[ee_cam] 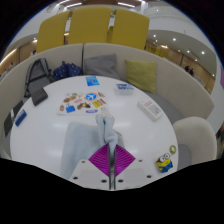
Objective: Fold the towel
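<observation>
1. Table (60, 130): round, white; the landmark for every entry below.
2. Towel (104, 128): pale grey-white cloth at the table's near edge, just ahead of the fingers. One part rises in a narrow upright strip; the rest lies bunched and creased on the table, spreading to the left of the gripper.
3. Progress, as a judgement: the towel is not lying as a neat flat fold. It looks gathered, with one part lifted, so a fold seems under way rather than finished. How many folds are already in it cannot be told. Laying the lifted part over and squaring the edges appear to remain.
4. Gripper (110, 158): at the table's near edge, pointing toward its centre. The magenta pads (101, 157) show only a thin dark seam between them, so the fingers read as closed together.
5. Contact: the towel's raised strip meets the fingertips and seems pinched there. The pinch itself is small and partly hidden, so this is a likely reading, not a certain one.
6. Cards (84, 100): a row of printed cards and stickers near the table's centre, well apart from the towel.
7. Toy (167, 158): small yellow figure at the table's near right edge, beside the gripper, not touching the towel.
8. Chairs (92, 25): yellow, beyond the table's far side.
</observation>
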Demonstrator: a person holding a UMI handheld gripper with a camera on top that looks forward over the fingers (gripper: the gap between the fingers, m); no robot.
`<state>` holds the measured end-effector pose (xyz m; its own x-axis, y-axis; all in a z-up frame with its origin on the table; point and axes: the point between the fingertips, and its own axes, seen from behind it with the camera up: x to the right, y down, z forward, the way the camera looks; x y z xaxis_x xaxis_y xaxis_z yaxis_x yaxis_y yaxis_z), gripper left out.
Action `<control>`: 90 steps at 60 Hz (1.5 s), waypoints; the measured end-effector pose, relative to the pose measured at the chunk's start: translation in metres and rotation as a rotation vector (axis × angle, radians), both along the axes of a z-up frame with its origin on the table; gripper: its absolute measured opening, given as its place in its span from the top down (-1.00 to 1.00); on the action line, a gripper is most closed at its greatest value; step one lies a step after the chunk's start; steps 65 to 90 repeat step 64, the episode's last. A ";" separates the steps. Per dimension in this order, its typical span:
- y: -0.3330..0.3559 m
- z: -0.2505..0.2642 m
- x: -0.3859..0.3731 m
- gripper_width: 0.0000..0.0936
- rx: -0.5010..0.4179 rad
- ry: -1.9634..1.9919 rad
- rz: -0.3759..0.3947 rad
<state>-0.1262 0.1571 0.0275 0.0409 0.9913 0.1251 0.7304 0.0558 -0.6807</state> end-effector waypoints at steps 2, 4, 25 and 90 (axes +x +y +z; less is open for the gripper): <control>0.006 -0.007 0.002 0.58 -0.001 -0.021 -0.001; 0.011 -0.008 0.005 0.16 -0.004 -0.032 -0.004; 0.022 0.112 0.107 -0.85 -0.106 0.000 0.024; -0.019 0.245 0.261 -0.85 -0.110 0.010 0.087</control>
